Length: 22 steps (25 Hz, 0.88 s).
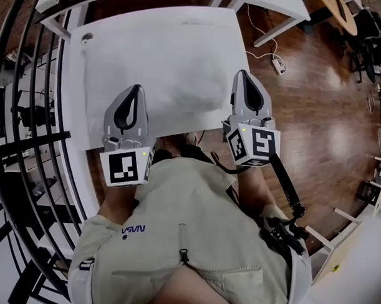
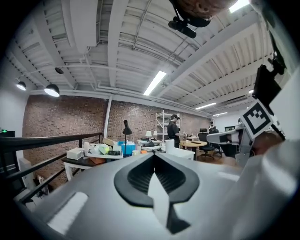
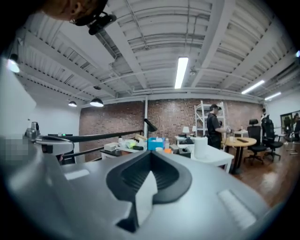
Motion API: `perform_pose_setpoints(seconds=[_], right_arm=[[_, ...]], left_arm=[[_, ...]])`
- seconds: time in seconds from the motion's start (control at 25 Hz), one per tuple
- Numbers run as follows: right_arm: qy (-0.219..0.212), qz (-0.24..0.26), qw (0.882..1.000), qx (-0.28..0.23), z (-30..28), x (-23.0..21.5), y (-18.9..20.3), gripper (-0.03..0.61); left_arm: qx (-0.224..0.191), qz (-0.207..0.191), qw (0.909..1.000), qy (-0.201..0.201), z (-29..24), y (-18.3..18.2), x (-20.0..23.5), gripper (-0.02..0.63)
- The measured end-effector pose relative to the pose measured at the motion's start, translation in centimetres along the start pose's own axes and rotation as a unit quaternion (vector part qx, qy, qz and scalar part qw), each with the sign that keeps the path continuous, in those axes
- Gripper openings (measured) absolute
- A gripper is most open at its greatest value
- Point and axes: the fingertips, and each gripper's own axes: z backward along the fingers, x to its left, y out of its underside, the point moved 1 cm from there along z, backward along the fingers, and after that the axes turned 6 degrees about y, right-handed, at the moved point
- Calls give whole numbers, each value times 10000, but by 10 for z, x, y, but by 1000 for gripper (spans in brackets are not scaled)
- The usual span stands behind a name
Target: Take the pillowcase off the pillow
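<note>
The white pillowcase [image 1: 168, 66] lies spread over the white table [image 1: 76, 119]; I cannot tell the pillow apart from it. My left gripper [image 1: 138, 89] and right gripper [image 1: 243, 74] are held up level over its near edge, side by side. Each is shut on a fold of the white fabric. In the left gripper view the jaws of the left gripper [image 2: 153, 158] pinch a white strip of cloth [image 2: 157, 190]. In the right gripper view the right gripper [image 3: 150, 153] pinches a similar cloth strip [image 3: 145, 199].
A black railing [image 1: 29, 118] runs along the left of the table. Wooden floor [image 1: 316, 128] with a cable and a power strip [image 1: 278, 64] lies to the right. Both gripper views look across the room at cluttered tables and a standing person [image 3: 214, 124].
</note>
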Motion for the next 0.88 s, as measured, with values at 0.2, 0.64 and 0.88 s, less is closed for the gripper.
perform_pose_setpoints(seconds=[0.2, 0.64, 0.88], right_arm=[[68, 351, 9991, 224, 18, 24, -4, 3], [-577, 497, 9971, 71, 52, 53, 5, 4], [-1048, 443, 9935, 80, 57, 54, 18, 4]], left_arm=[[148, 357, 9989, 266, 0, 11, -19, 6], [184, -210, 9996, 100, 27, 16, -55, 6], [508, -487, 9968, -385, 36, 32, -76, 6]])
